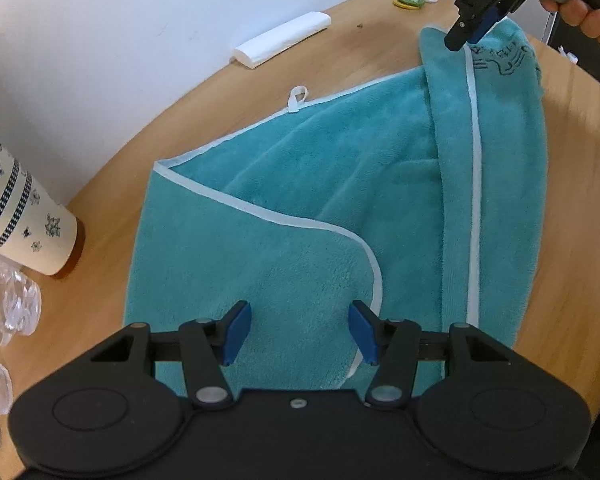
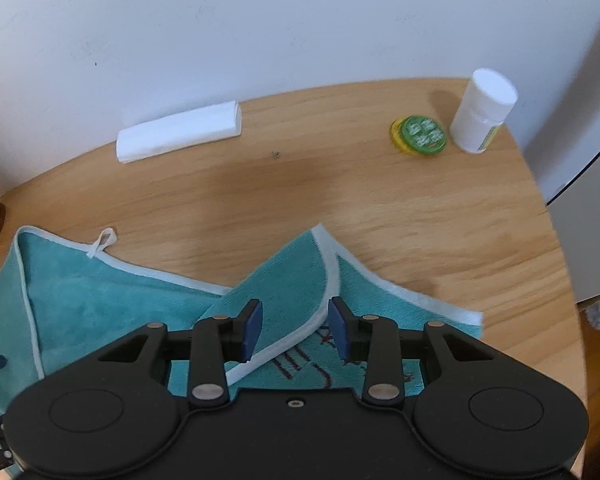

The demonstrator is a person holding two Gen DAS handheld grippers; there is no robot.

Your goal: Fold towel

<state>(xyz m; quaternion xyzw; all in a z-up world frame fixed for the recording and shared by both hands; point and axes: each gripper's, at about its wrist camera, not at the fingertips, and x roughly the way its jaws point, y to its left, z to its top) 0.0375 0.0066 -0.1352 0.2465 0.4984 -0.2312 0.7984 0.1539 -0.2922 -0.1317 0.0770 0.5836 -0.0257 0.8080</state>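
Observation:
A teal towel (image 1: 300, 200) with pale edging and a small hanging loop (image 1: 297, 98) lies on the wooden table (image 1: 572, 208), its left and right sides folded inward. My left gripper (image 1: 300, 332) hovers open over the towel's near edge, nothing between its fingers. Held by a hand, my right gripper (image 1: 466, 34) is at the far right corner of the towel. In the right wrist view my right gripper (image 2: 295, 330) stands open, with the folded flap's edged border of the towel (image 2: 100, 300) running below the gap. Dark stitched lettering shows under it.
A white folded paper pack (image 2: 179, 131) lies by the back wall. A white bottle (image 2: 482, 112) and a green-lidded tin (image 2: 422, 133) stand at the back right. A patterned cup (image 1: 24, 220) and clear plastic bottles (image 1: 8, 300) sit at the left. Bare wood lies beyond the towel.

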